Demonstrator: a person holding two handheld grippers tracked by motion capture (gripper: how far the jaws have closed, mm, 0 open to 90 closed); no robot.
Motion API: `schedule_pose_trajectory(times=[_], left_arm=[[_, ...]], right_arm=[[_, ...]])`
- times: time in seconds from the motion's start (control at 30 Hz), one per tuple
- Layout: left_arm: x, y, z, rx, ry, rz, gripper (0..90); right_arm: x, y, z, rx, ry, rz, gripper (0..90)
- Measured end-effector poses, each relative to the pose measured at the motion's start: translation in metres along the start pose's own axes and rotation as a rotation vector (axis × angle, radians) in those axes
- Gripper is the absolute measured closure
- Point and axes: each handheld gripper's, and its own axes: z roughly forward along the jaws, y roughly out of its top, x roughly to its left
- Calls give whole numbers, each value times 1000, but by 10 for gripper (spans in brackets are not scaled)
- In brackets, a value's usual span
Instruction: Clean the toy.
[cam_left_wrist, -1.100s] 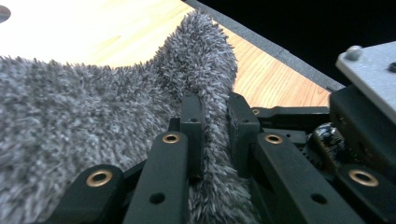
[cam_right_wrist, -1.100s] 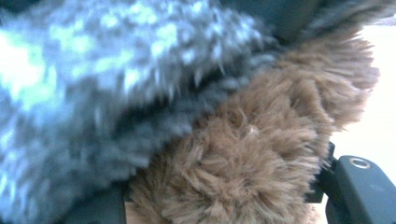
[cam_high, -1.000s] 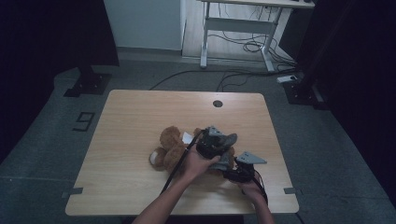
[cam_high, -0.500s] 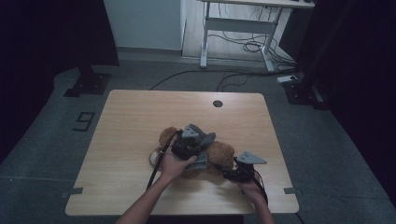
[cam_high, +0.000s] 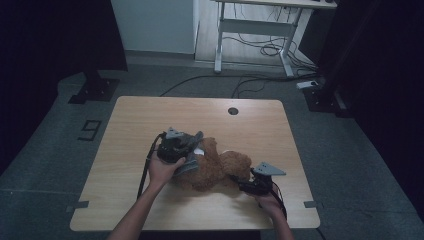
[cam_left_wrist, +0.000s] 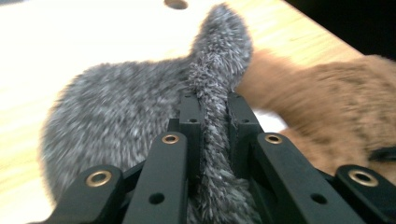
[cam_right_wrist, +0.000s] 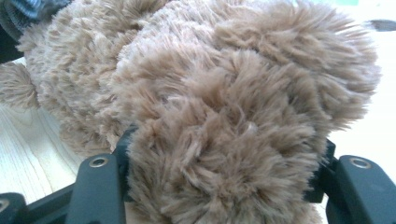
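Note:
A brown teddy bear (cam_high: 215, 167) lies on the wooden table (cam_high: 150, 115), a little right of centre. My left gripper (cam_high: 194, 149) is over the bear's left side, shut on a fold of grey fuzzy cloth (cam_high: 187, 167). In the left gripper view the grey cloth (cam_left_wrist: 116, 116) runs up between the closed jaws of the left gripper (cam_left_wrist: 215, 112), with the bear (cam_left_wrist: 336, 107) to its right. My right gripper (cam_high: 241, 184) is at the bear's right end. In the right gripper view a furry lump of the bear (cam_right_wrist: 187, 70) is pinched by the right gripper (cam_right_wrist: 224, 149).
A round cable hole (cam_high: 233, 110) sits near the table's far edge. Behind the table stand a white desk frame (cam_high: 255, 30) with floor cables and a dark stand base (cam_high: 95, 87) at the left. A tape mark (cam_high: 90, 130) lies on the floor at the left.
My left gripper has travelled left across the bear, drawing the grey cloth with it. More of the bear's brown body shows to its right. The right gripper has stayed put.

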Motion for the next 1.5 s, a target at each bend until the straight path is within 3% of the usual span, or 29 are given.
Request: schedule_pose_trajectory(times=[0.1, 0.23, 0.3, 0.4, 0.47, 0.5, 0.57, 0.67, 0.77, 0.9, 0.97, 1.13, 1.3, 1.4, 1.5], left_arm=[[-6, 3, 2, 2, -22, -1, 794], [-30, 11, 11, 7, -36, 50, 793], [-41, 15, 17, 14, -69, 59, 792], [-57, 19, 27, 30, -167, 39, 794], [-69, 20, 34, 42, -151, 81, 793], [-75, 20, 36, 44, -116, 118, 792], [-76, 20, 37, 46, -93, 139, 792], [-66, 17, 36, 58, -8, 186, 792], [-44, 10, 28, 34, -9, 132, 790], [-17, 3, 12, 18, 61, 95, 790], [-3, -4, 7, 26, 69, 67, 791], [19, -20, -3, 12, 95, 19, 793], [30, -28, -10, 11, 93, -24, 791], [29, -26, -13, -6, 67, -41, 790], [26, -24, -11, -12, 71, -38, 789]], right_arm=[[0, 0, 0, -2, -2, 2, 370], [0, -1, 0, 2, -4, 5, 370], [-1, -1, -1, 3, -5, 4, 370], [-1, -1, -1, 2, -4, 4, 370], [-1, -1, -1, 3, -4, 1, 370], [-1, -1, -1, 4, -4, 2, 370], [-1, -1, -1, 3, -4, 9, 369], [-1, -1, -1, 3, -3, 5, 369], [0, -1, 0, -4, -3, 0, 368], [0, -1, 0, -2, -3, 2, 368], [0, -1, 0, -3, -3, 3, 368], [0, -1, 0, -4, -4, 3, 369], [0, -1, 0, -5, -5, 7, 370], [0, -1, 1, -6, -13, 8, 379], [2, 0, 4, -8, -37, -15, 399]])
